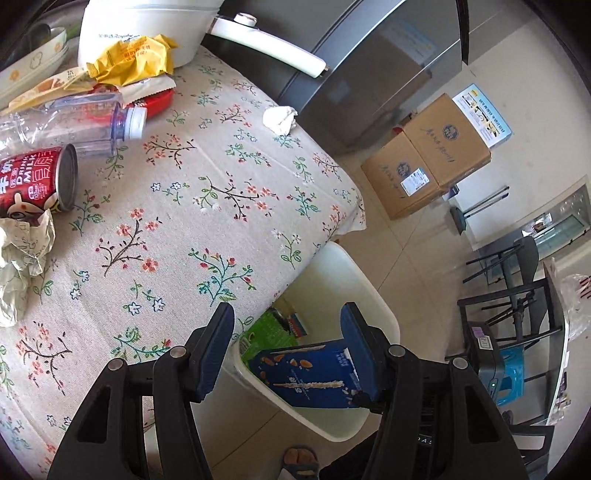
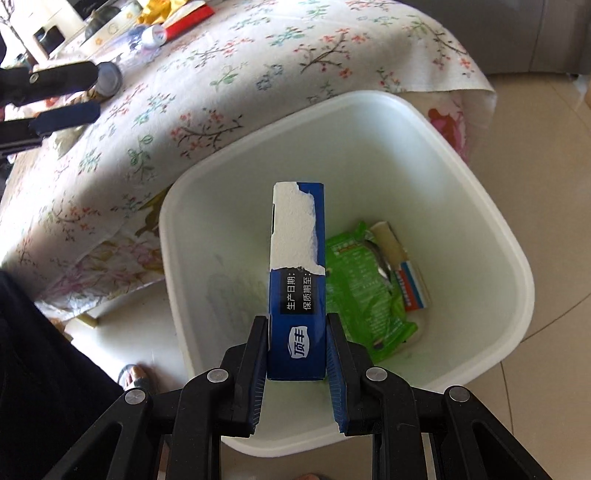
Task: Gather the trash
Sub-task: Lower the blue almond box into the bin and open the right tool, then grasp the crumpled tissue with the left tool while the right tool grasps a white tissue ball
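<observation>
Right fingers (image 2: 334,354) clamping blue box (image 2: 297,280), over white bin (image 2: 480,206)

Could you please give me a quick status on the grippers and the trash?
Right gripper shut on blue box, over white bin. Left gripper open, empty, near the table edge. Can, bottle, wrappers on table. Nothing blocking.

home dining area: floral-cloth tabletop (image 1: 207,229), white rice cooker (image 1: 147,26), bowls (image 1: 33,62), steel fridge (image 1: 373,66), cardboard boxes (image 1: 424,162) on tiled floor (image 1: 417,266), white waste bin (image 2: 480,206).
</observation>
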`<action>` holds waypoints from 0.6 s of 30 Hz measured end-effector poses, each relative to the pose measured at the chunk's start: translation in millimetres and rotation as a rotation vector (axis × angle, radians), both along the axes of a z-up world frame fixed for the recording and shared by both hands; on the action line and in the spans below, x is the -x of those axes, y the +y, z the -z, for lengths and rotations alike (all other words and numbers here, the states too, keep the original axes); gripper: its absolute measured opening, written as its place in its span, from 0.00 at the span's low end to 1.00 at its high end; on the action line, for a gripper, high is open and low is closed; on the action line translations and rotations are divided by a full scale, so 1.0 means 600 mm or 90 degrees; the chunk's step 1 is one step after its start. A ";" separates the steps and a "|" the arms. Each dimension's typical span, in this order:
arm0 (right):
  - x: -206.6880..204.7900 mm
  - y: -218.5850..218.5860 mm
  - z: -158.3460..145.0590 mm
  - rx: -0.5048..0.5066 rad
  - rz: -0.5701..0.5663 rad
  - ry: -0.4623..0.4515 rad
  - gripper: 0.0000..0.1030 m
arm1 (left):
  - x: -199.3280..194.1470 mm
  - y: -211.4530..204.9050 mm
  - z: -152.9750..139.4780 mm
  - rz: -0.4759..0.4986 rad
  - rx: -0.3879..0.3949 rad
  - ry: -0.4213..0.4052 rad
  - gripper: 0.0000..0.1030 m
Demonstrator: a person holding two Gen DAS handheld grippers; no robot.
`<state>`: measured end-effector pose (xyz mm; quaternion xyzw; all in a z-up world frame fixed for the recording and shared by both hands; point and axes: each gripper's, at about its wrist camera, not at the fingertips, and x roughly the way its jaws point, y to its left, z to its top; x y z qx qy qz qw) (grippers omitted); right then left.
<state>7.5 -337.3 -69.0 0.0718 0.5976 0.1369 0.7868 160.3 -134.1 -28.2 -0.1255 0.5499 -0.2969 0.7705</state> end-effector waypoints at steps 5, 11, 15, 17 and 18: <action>-0.080 -0.052 0.053 0.099 0.042 0.072 0.42 | 0.000 0.001 0.002 0.001 -0.003 -0.001 0.61; -0.077 -0.096 0.030 0.154 0.127 0.024 0.44 | -0.004 0.016 0.000 -0.007 0.004 -0.001 0.61; -0.065 -0.085 0.013 0.167 0.121 -0.020 0.45 | -0.006 0.020 -0.004 -0.012 0.013 0.001 0.61; -0.064 -0.077 0.006 0.158 0.121 -0.034 0.45 | -0.005 0.028 -0.015 -0.019 0.015 -0.011 0.61; -0.063 -0.076 0.000 0.153 0.122 -0.044 0.45 | -0.005 0.035 -0.022 -0.026 0.014 -0.020 0.61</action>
